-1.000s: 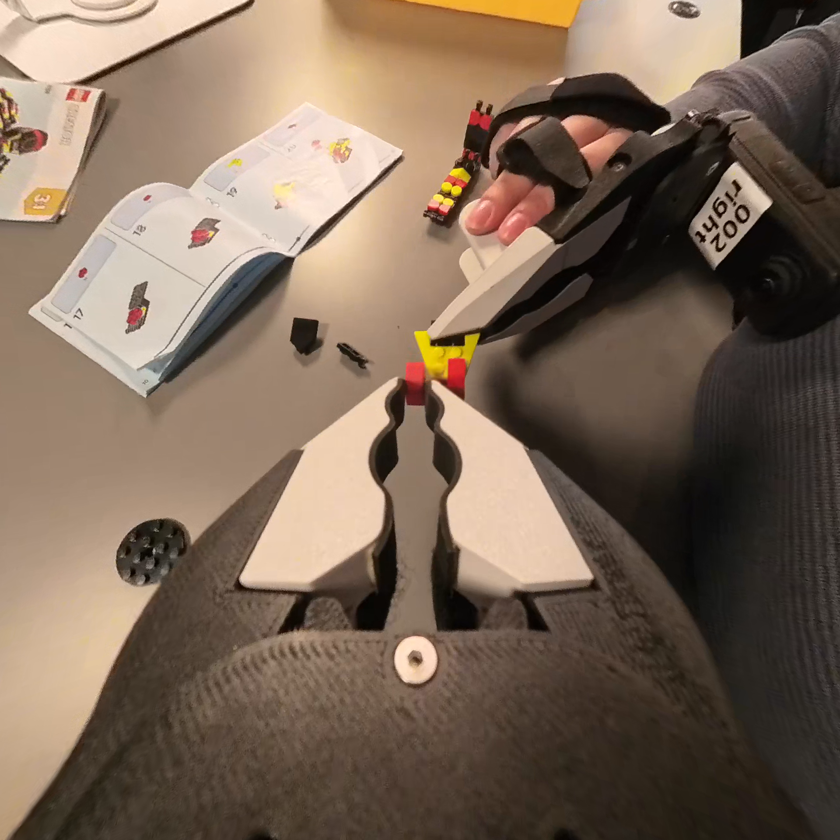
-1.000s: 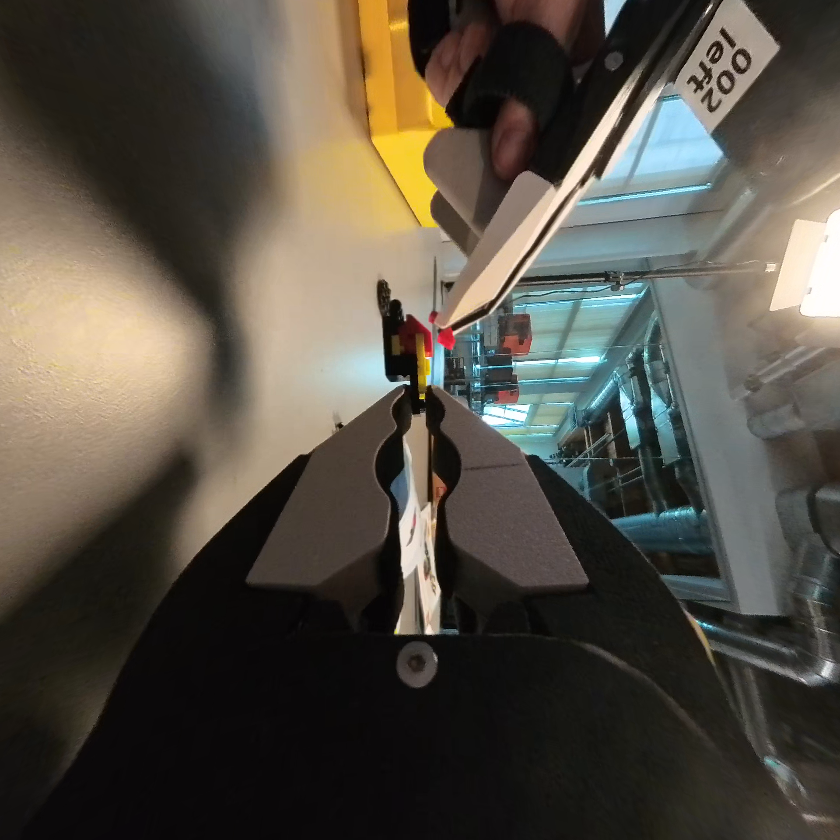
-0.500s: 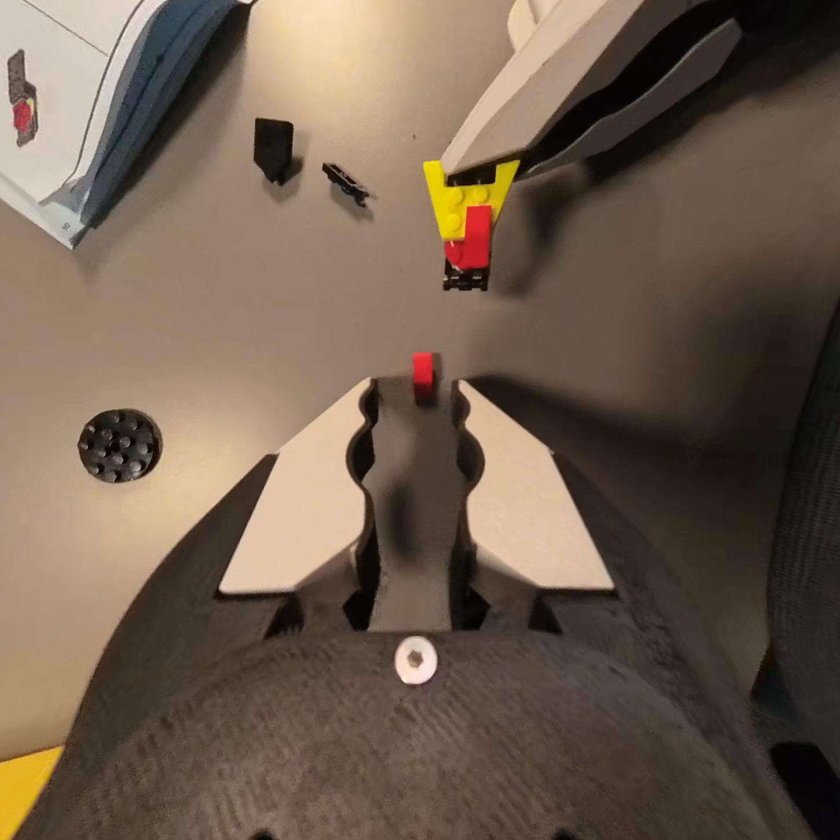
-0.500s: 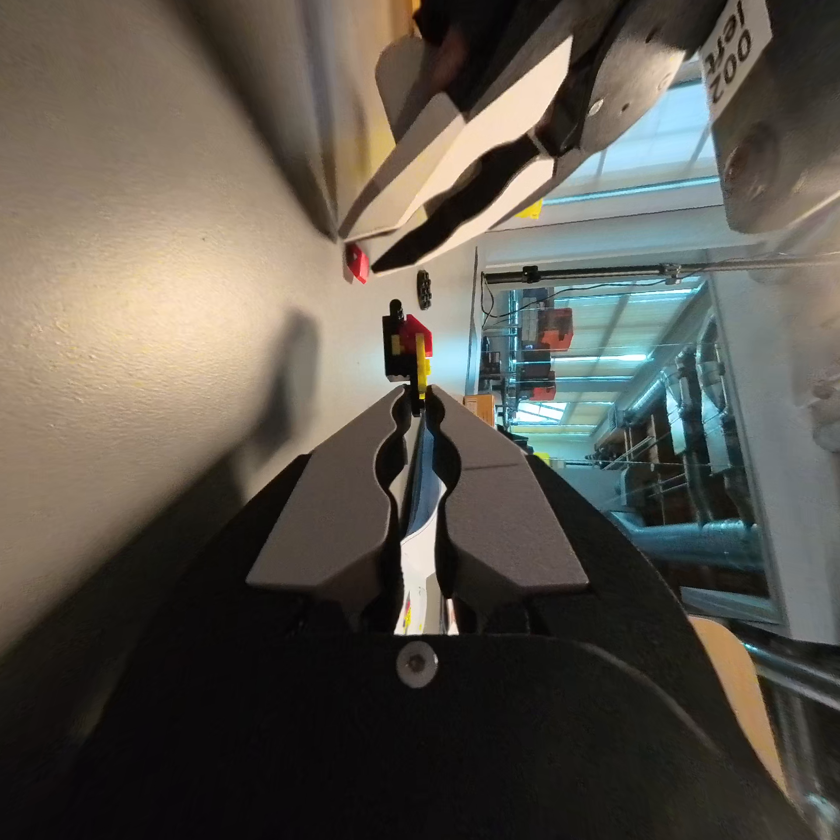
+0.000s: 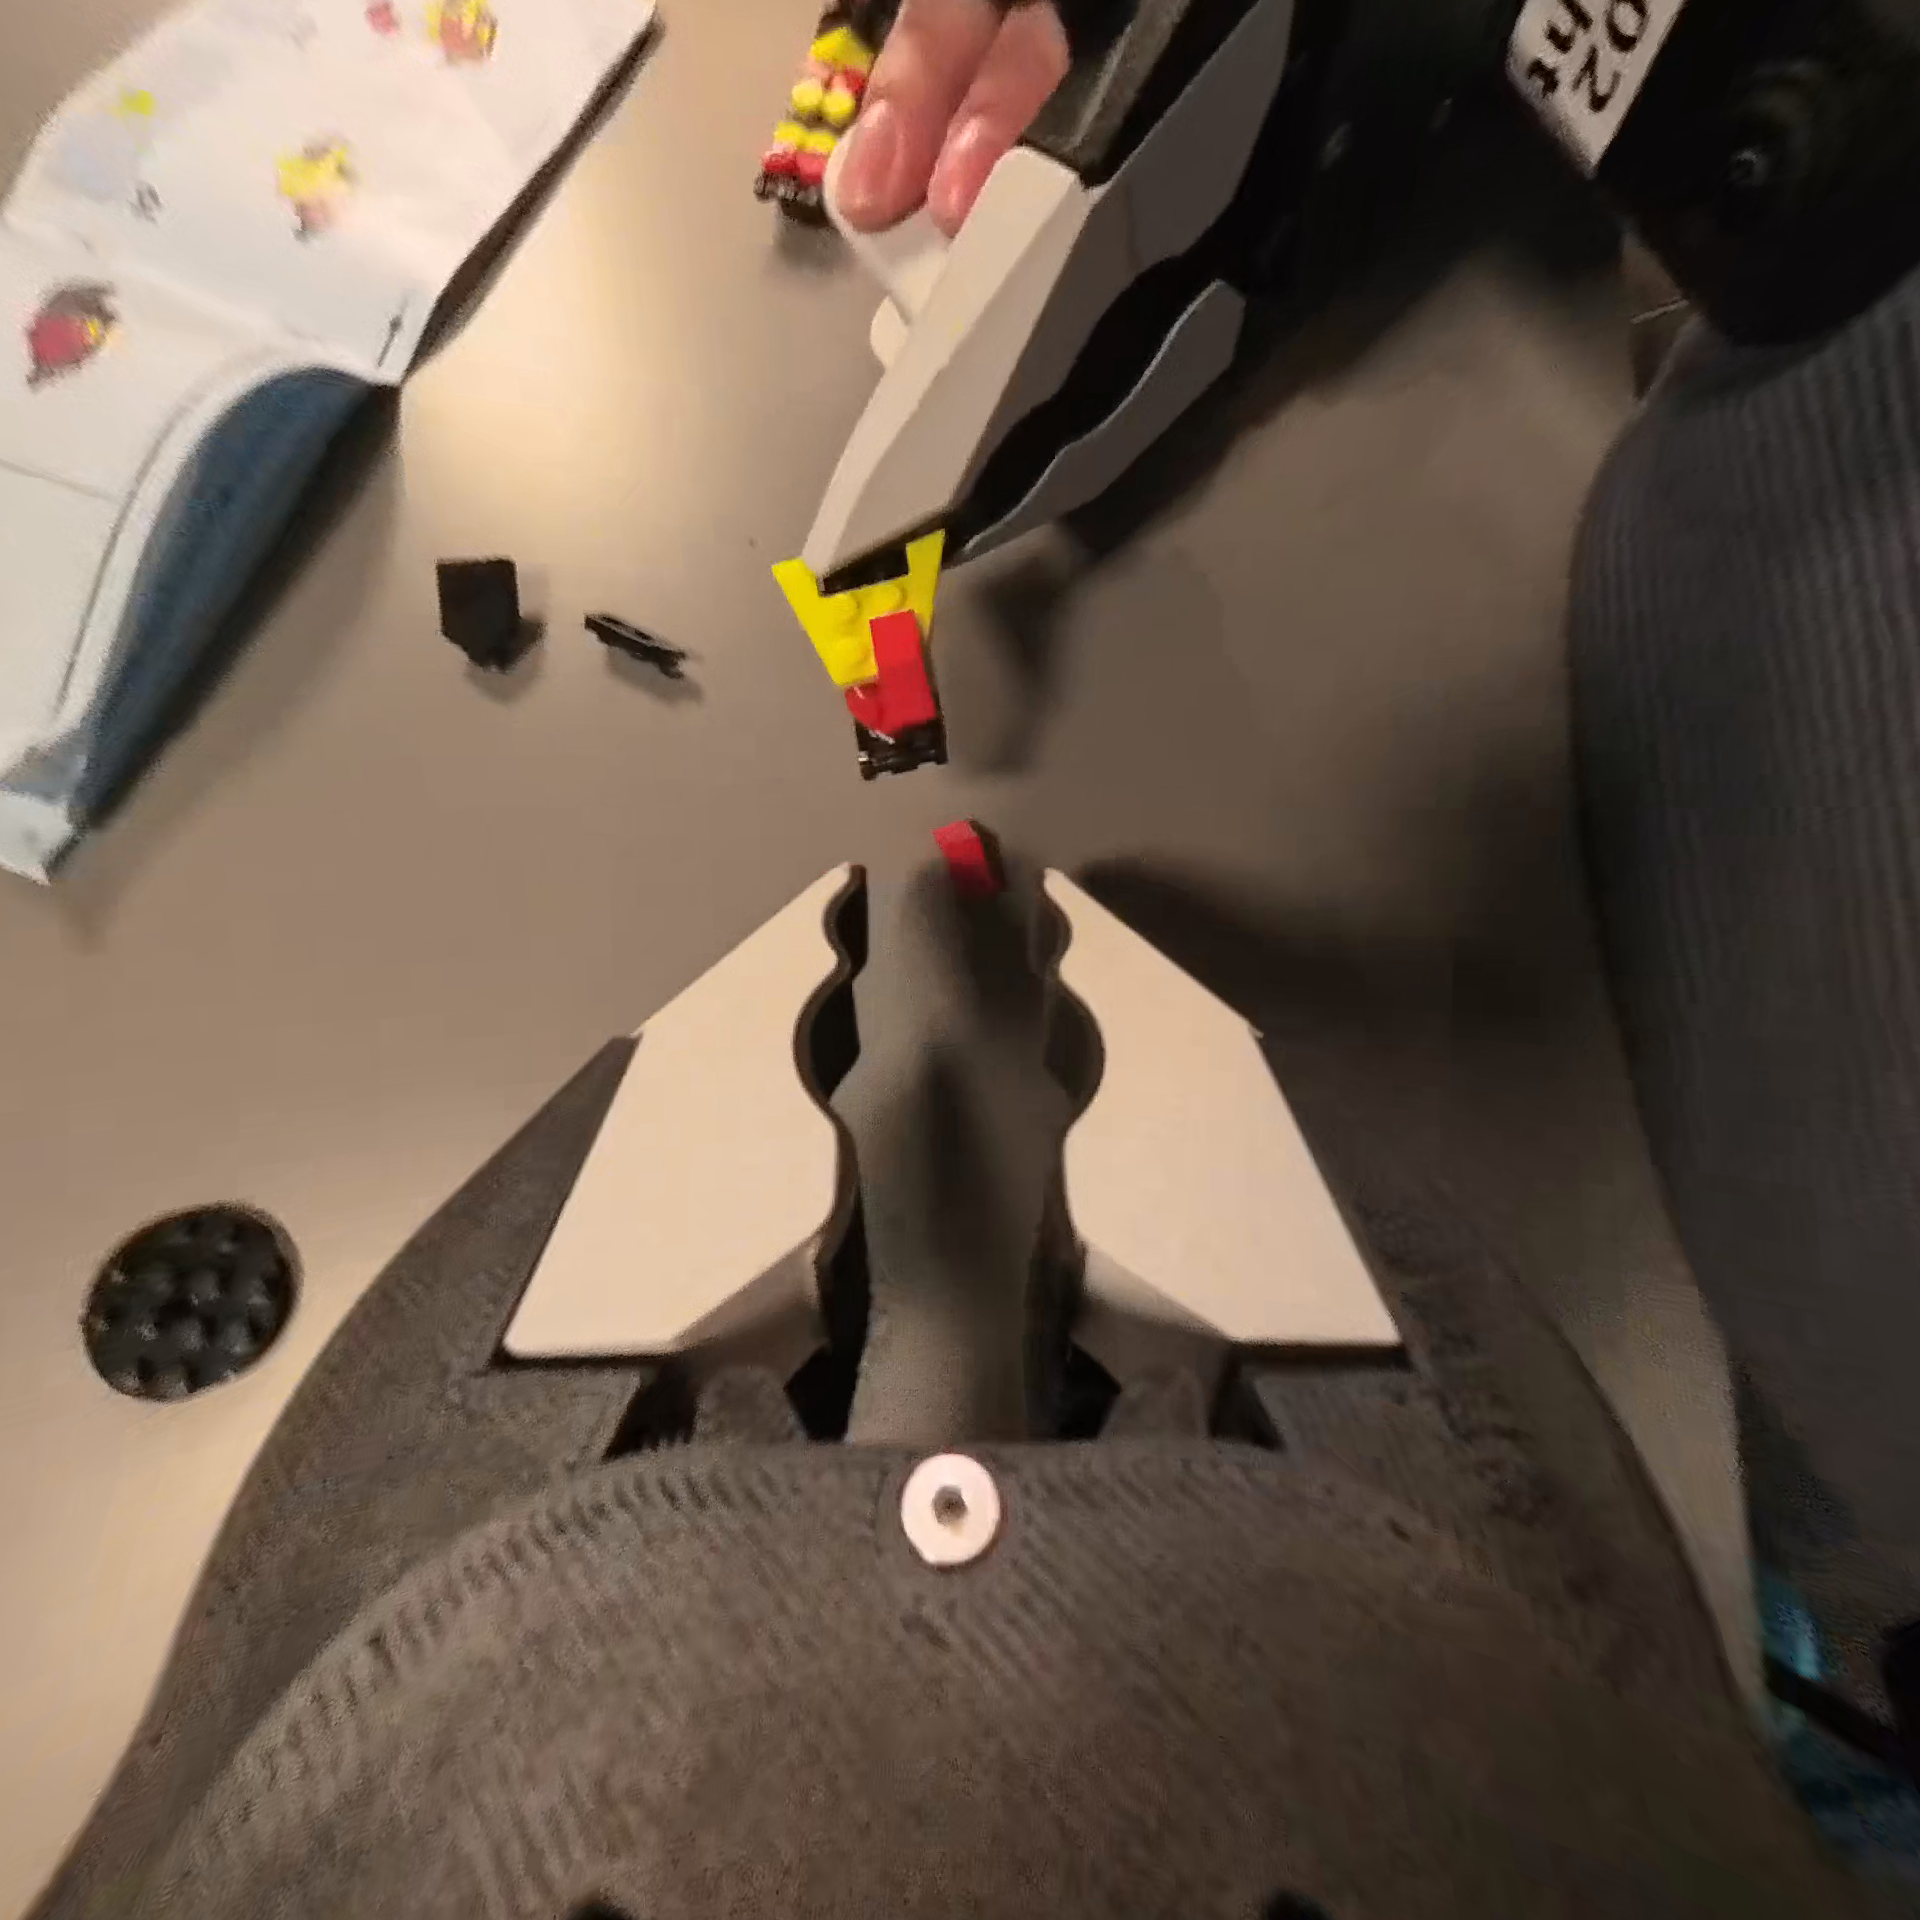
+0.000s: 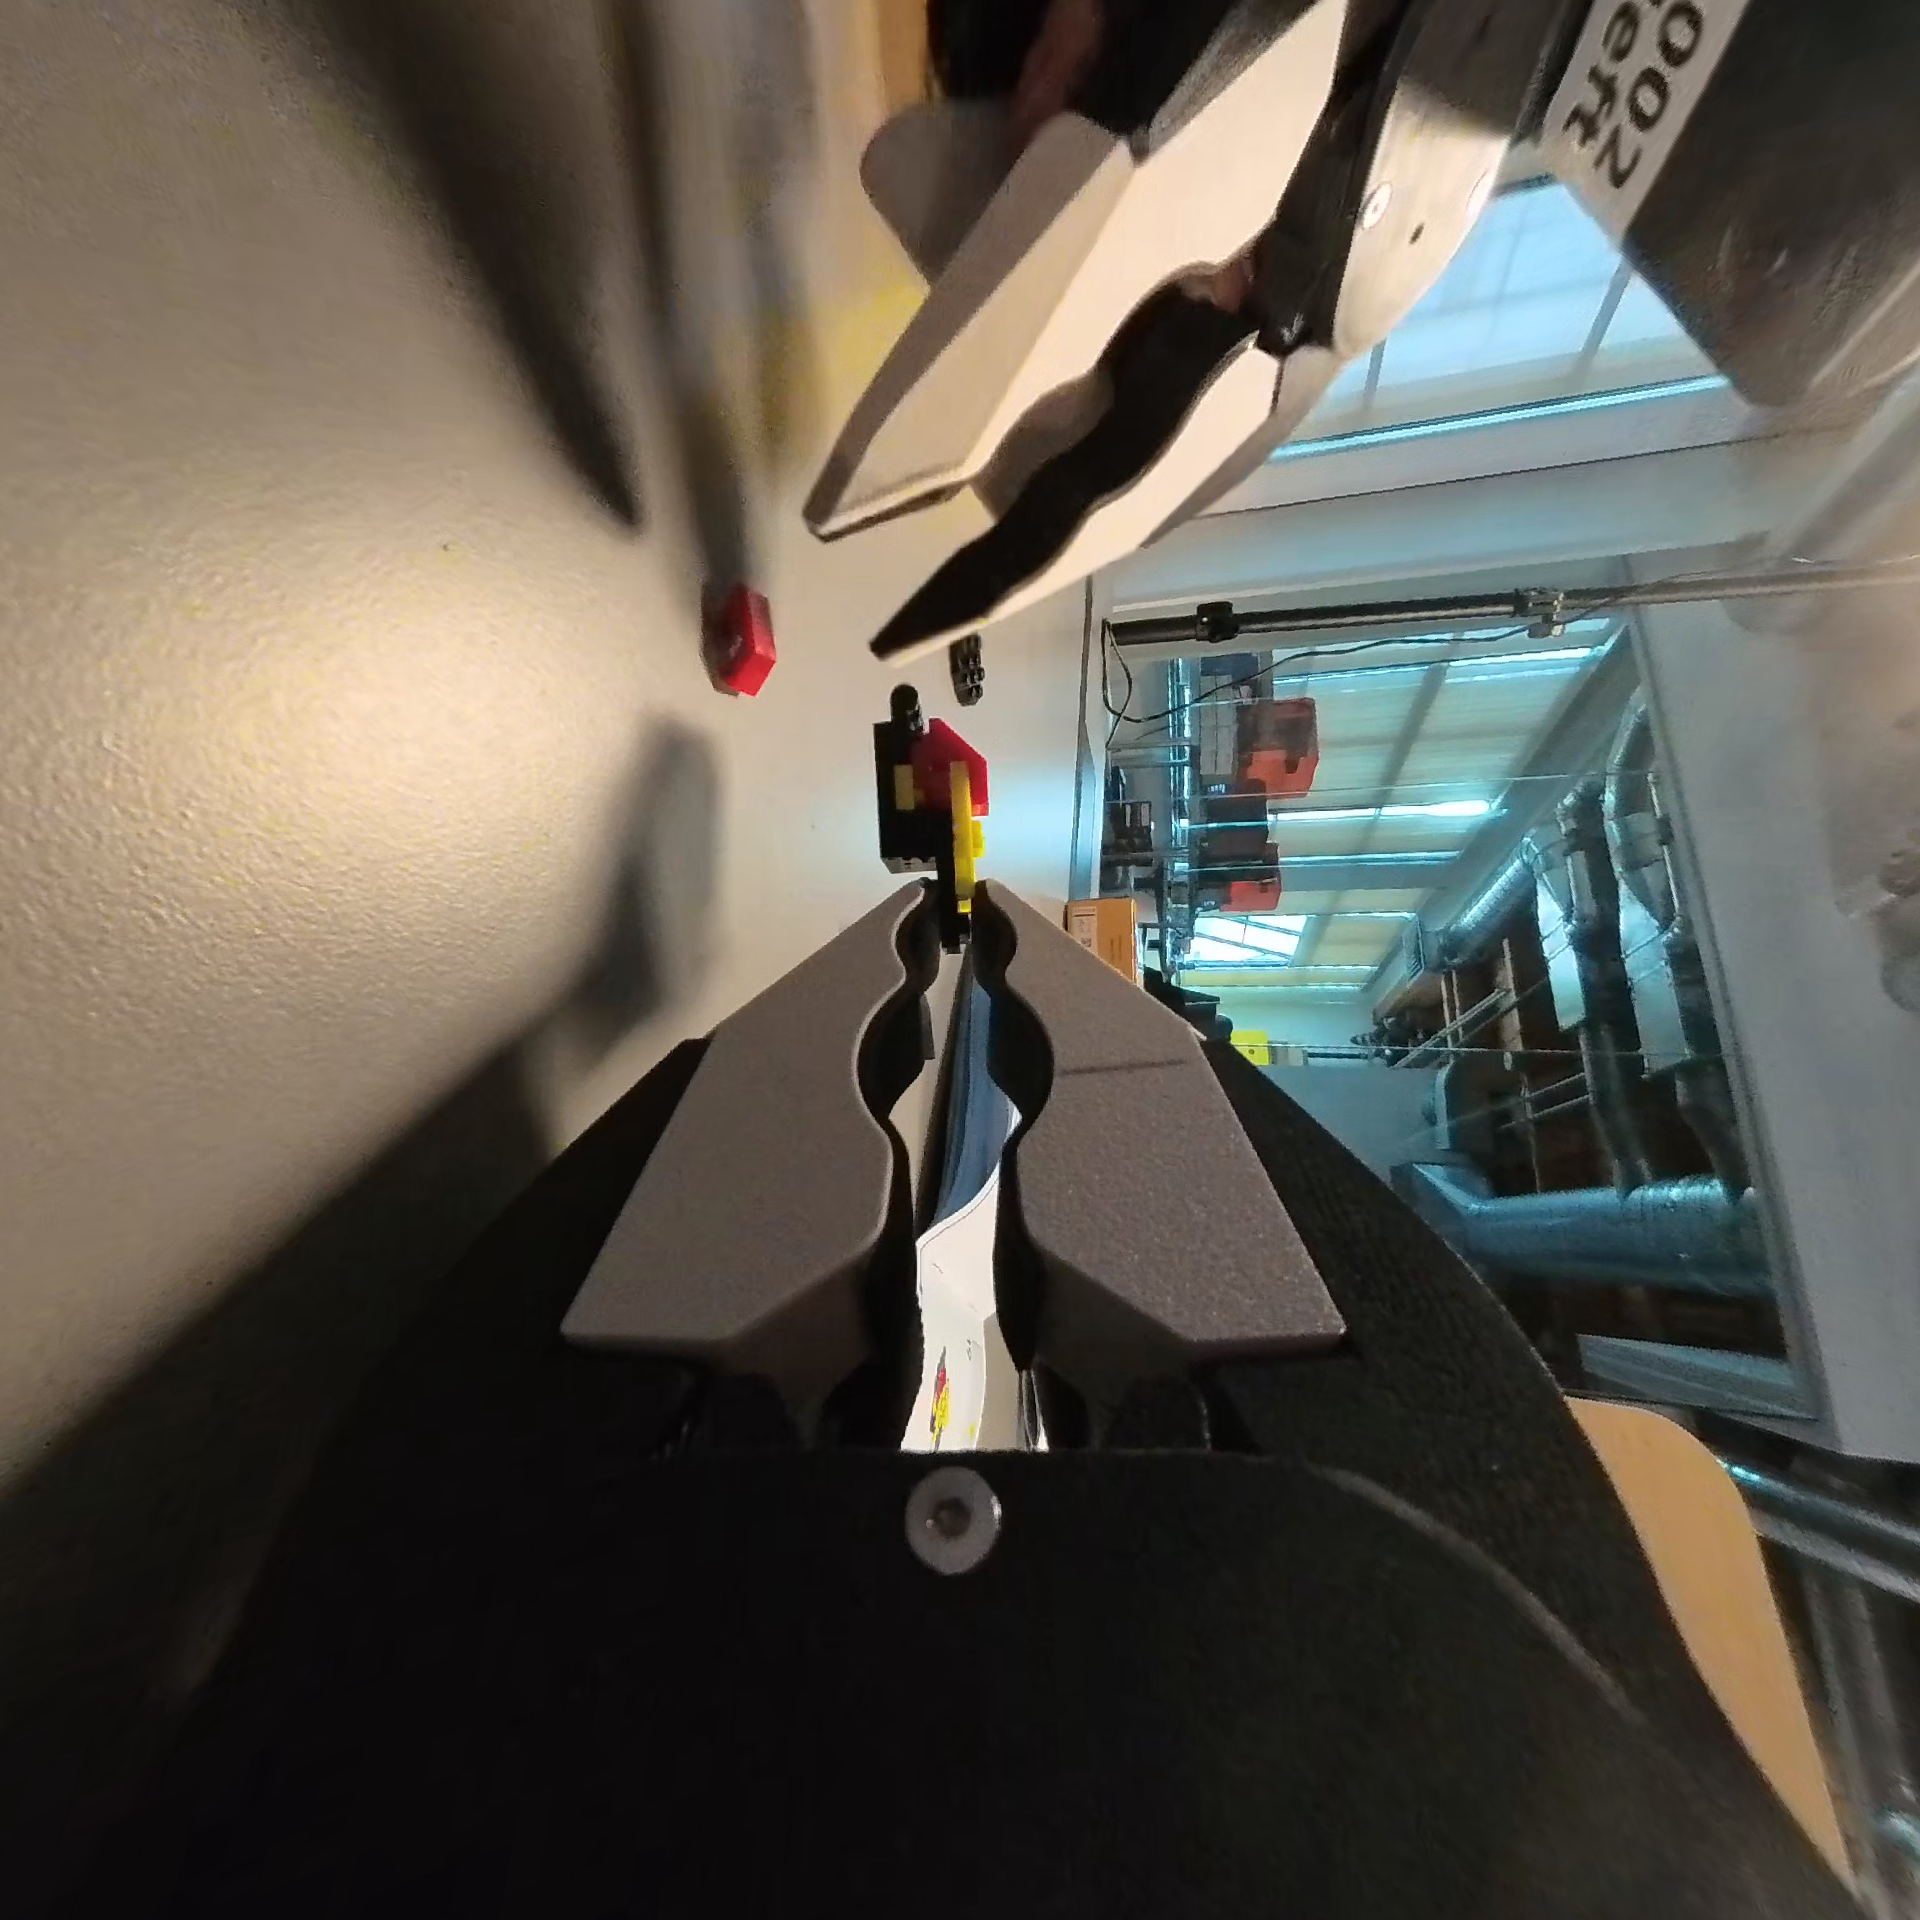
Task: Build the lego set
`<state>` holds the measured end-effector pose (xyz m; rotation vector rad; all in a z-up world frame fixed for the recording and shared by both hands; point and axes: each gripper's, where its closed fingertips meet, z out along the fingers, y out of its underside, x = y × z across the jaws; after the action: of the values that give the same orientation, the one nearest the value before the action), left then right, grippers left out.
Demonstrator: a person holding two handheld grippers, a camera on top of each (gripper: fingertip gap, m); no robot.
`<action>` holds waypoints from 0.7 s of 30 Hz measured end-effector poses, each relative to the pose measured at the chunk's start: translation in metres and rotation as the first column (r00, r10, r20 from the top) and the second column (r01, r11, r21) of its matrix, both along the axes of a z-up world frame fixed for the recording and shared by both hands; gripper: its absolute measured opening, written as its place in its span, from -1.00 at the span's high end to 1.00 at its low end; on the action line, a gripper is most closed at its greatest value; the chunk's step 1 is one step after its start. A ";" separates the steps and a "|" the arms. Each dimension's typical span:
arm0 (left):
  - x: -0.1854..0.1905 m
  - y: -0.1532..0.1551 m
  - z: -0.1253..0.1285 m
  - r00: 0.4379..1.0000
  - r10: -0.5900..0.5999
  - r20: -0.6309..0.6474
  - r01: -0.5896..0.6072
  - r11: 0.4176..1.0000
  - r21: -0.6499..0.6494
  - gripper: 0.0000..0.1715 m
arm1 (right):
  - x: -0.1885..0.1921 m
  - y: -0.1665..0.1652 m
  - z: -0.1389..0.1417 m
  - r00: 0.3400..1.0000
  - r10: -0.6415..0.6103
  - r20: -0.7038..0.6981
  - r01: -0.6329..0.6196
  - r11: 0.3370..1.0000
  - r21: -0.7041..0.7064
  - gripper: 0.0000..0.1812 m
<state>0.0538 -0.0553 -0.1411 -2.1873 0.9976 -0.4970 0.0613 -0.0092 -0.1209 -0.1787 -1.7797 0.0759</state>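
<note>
Left wrist view shows the small lego assembly (image 5: 881, 649), a yellow wedge plate with a red piece on top and a black part at its lower end, pinched at its yellow end by the right gripper (image 5: 883, 551), whose grey fingers are closed on it. It hangs above the grey table (image 5: 312, 935). Just below it a loose red brick (image 5: 968, 857) lies on the table, between the tips of the left gripper (image 5: 951, 883); those fingers stand apart with nothing between them but the brick on the surface, not touching it as far as the view tells. A person's bare fingertips (image 5: 925, 125) rest on the right gripper's handle.

Left of the assembly lie a small black brick (image 5: 478, 603) and a thin black piece (image 5: 634, 636). Farther left an open instruction booklet (image 5: 208, 312) is spread out, blurred. A second red, yellow and black lego build (image 5: 810, 145) sits at the top, partly behind the fingertips. A round black studded piece (image 5: 192, 1299) lies near the left edge.

Right wrist view, turned sideways, shows the right gripper (image 6: 961, 904) clamped on the assembly (image 6: 930, 795), with the red brick (image 6: 740, 649) resting apart on the table.
</note>
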 end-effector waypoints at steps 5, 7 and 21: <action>0.006 0.001 -0.008 0.999 -0.012 0.037 0.014 0.998 -0.058 0.66 | 0.000 0.001 0.001 1.000 -0.004 -0.005 0.004 1.000 -0.002 0.96; 0.008 0.000 -0.014 1.000 -0.001 0.025 0.003 0.997 -0.077 0.66 | 0.000 0.002 0.002 1.000 -0.007 -0.006 0.007 1.000 -0.004 0.96; 0.001 0.020 0.041 0.971 0.155 0.183 -0.188 0.965 0.182 0.92 | 0.001 -0.002 0.014 0.998 0.008 -0.066 -0.009 1.000 -0.023 0.97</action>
<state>0.0547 -0.0355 -0.1000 -1.9952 0.7266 -0.4703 0.0626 -0.0108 -0.1071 -0.1831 -1.7150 0.1073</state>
